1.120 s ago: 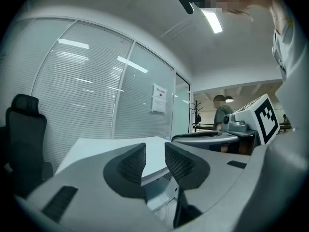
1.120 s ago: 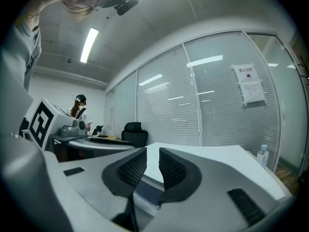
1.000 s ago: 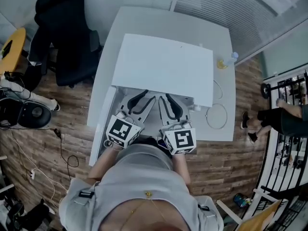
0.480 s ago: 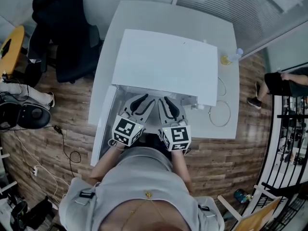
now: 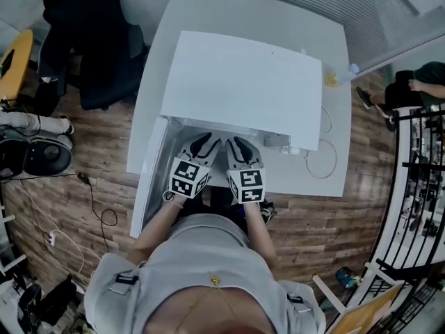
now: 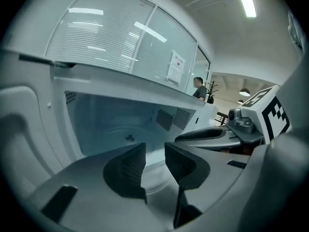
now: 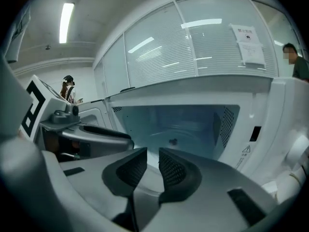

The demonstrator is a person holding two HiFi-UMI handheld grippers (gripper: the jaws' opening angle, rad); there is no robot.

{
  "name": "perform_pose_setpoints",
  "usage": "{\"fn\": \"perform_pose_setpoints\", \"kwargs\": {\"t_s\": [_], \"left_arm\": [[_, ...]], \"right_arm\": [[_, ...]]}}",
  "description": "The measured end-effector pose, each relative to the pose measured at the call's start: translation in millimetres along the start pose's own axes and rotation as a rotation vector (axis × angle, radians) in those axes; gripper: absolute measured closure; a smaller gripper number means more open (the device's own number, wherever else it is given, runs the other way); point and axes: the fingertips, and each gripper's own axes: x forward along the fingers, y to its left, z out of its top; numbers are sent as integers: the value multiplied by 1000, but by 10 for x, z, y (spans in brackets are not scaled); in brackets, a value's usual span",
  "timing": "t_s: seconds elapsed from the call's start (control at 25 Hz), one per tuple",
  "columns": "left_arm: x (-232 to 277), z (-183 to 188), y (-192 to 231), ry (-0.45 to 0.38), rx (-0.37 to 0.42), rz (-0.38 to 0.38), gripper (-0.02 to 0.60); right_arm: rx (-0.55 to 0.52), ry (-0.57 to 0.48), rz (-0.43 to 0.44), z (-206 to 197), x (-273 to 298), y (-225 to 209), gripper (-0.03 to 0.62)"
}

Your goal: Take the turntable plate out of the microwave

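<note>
Microwave door [image 5: 149, 179]: swung open at the left of the microwave [image 5: 240, 82], which stands on the white worktop [image 5: 201, 9].
Left hand-held gripper [image 5: 206, 143]: at the cavity mouth, jaws a narrow gap apart, nothing between them.
Turntable plate [image 6: 121, 132]: inside, flat on the cavity floor. It is clear glass, so I only faintly make out its rim.
Right hand-held gripper [image 5: 240, 145]: just beside the left one, jaws almost together, empty.
Key relation: the plate lies ahead of and below both grippers, deeper in. It is round, so it has no long axis. I judge both hands about equally near its front rim.
</note>
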Motion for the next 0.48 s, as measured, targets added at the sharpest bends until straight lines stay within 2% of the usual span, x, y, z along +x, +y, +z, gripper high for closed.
{"fn": "perform_pose_setpoints", "kwargs": {"t_s": [0.24, 0.32, 0.44, 0.48], "left_arm": [[116, -359, 180, 74, -74, 39, 454], [133, -465, 259, 86, -150, 53, 454], [108, -609, 405, 89, -317, 83, 449], [93, -645, 450, 90, -345, 98, 446]], "right_arm": [[80, 56, -7, -277, 124, -78, 510], [157, 66, -14, -382, 145, -145, 508], [322, 69, -31, -544, 152, -258, 480], [371, 69, -36, -593, 155, -291, 466]]}}
